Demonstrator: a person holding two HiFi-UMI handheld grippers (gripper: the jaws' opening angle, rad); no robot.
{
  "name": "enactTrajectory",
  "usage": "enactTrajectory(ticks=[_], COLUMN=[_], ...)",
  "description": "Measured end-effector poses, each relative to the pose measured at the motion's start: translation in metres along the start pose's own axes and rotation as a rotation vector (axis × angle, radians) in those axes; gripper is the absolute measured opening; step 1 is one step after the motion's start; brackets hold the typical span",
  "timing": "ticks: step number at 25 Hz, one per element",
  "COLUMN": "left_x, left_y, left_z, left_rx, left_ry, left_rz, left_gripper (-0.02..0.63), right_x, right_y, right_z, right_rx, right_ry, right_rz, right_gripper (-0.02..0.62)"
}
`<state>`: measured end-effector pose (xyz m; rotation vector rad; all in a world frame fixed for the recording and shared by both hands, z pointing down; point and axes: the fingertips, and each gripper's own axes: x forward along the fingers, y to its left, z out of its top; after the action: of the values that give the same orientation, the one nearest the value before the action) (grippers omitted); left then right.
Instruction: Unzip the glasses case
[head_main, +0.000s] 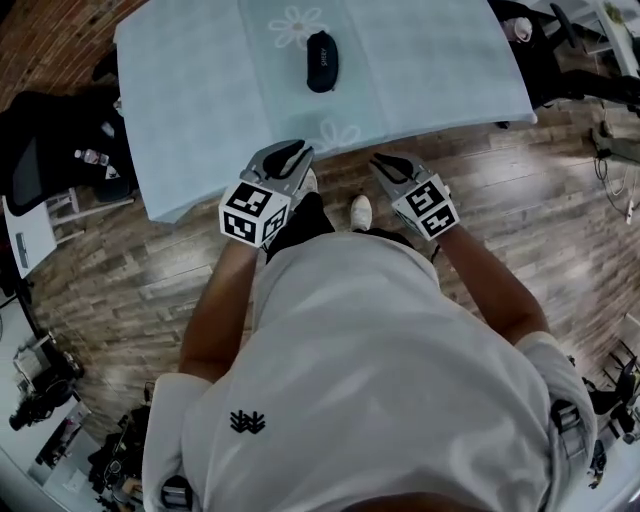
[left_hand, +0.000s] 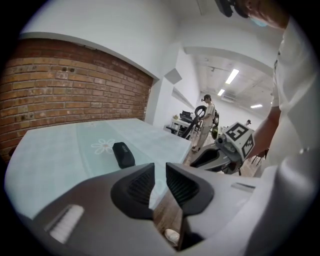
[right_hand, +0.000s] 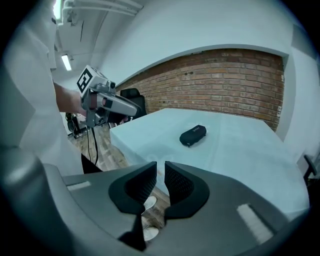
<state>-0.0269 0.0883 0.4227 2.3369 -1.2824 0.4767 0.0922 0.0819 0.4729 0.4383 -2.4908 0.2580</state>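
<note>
A black zipped glasses case (head_main: 322, 61) lies closed on the pale blue flowered tablecloth (head_main: 200, 90), toward the far middle of the table. It also shows in the left gripper view (left_hand: 123, 154) and the right gripper view (right_hand: 193, 135). My left gripper (head_main: 293, 152) hovers over the table's near edge, well short of the case, jaws nearly together and holding nothing (left_hand: 160, 175). My right gripper (head_main: 390, 162) hangs just off the near edge over the floor, jaws likewise close together and empty (right_hand: 160, 175). Each gripper sees the other beside it.
A black chair (head_main: 40, 150) and a white stool (head_main: 25, 235) stand left of the table. Dark equipment and cables sit at the right (head_main: 610, 140). A brick wall (left_hand: 75, 85) runs behind the table. A person (left_hand: 206, 122) stands far back.
</note>
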Motion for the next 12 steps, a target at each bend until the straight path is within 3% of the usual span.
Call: enactTrajectory(ticks=[5,12], left_x=[0.028,0.068], left_y=[0.046,0.091], left_z=[0.016,0.021], left_rx=[0.051,0.184], left_ry=[0.043,0.114], left_rz=[-0.073,-0.184], left_gripper=[0.078,0.078], right_x=[0.035,0.08], right_y=[-0.021,-0.04], right_z=[0.013,0.019], right_rx=[0.023,0.076], right_ry=[0.047,0.115], right_rz=[-0.052,-0.14], right_gripper=[0.026,0.038])
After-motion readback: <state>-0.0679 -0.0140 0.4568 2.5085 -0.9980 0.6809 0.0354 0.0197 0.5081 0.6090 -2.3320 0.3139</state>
